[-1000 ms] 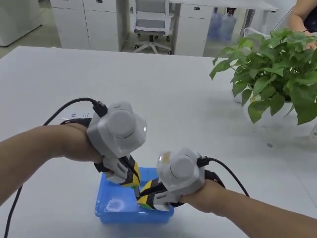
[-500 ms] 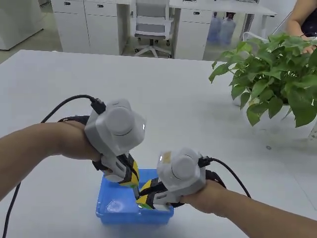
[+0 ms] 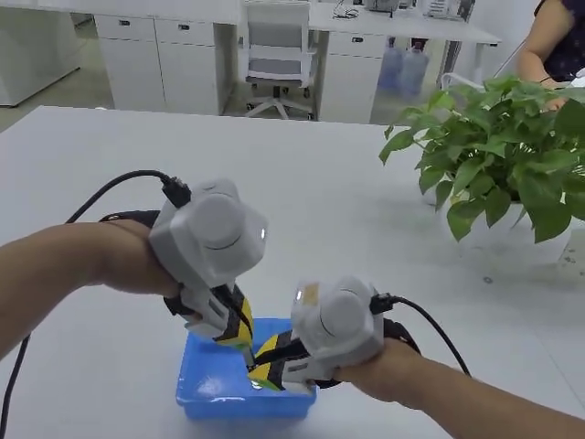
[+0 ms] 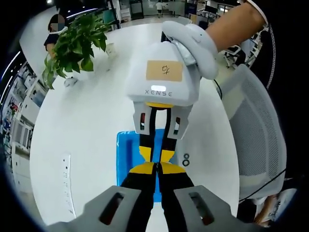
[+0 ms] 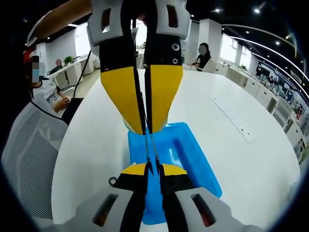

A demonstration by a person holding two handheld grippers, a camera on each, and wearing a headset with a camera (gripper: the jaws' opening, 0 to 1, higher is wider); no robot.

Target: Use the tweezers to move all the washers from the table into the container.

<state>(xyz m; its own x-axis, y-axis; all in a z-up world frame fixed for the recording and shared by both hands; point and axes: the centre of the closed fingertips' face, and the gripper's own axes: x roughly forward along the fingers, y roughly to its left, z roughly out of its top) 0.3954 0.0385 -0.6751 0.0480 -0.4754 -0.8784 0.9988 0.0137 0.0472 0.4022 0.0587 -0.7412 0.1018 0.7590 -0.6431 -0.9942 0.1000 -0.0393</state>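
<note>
My left tongs (image 3: 238, 333) and right tongs (image 3: 265, 366) stay pinched on the tweezers (image 5: 148, 145) over the container (image 3: 206, 391), washers (image 4: 186, 159) still outside.

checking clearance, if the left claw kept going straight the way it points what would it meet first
The right claw, which faces it tip to tip over the blue container, with the tweezers running between both shut claws. The gap looks tiny, though depth is hard to judge.
</note>
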